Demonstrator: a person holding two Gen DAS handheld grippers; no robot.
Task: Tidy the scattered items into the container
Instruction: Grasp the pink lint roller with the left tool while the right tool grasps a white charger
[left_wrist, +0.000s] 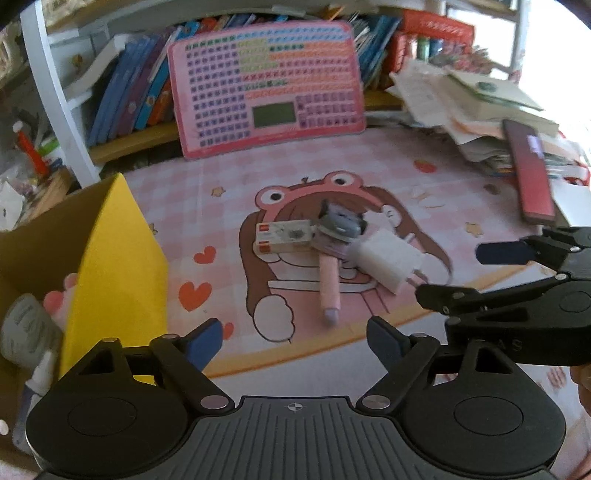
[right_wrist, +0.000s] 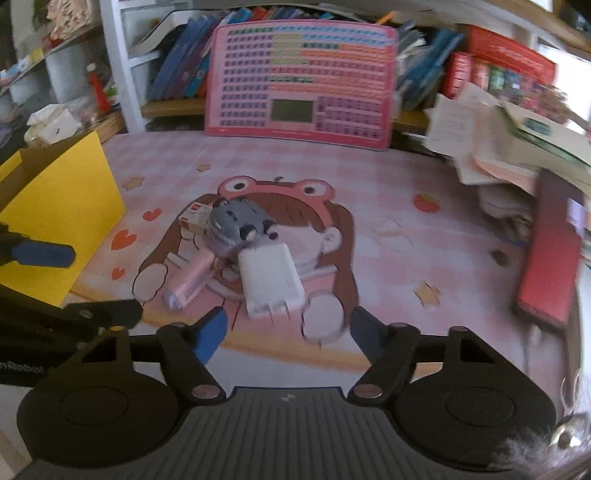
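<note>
A small pile lies on the pink cartoon mat: a white charger plug (left_wrist: 384, 260) (right_wrist: 269, 284), a pink tube (left_wrist: 329, 286) (right_wrist: 188, 284), a grey toy car (left_wrist: 341, 221) (right_wrist: 238, 221) and a small white box with a red label (left_wrist: 282, 236) (right_wrist: 192, 218). The yellow cardboard box (left_wrist: 118, 266) (right_wrist: 62, 214) stands at the left, with several items inside. My left gripper (left_wrist: 295, 339) is open and empty, short of the pile. My right gripper (right_wrist: 286, 332) is open and empty, just short of the charger; it also shows in the left wrist view (left_wrist: 454, 273).
A pink keyboard toy (left_wrist: 266, 86) (right_wrist: 301, 81) leans against a bookshelf at the back. A heap of papers and books (left_wrist: 476, 107) (right_wrist: 509, 140) and a red flat case (left_wrist: 532, 170) (right_wrist: 550, 254) lie at the right. White shelving (left_wrist: 55, 96) stands at the left.
</note>
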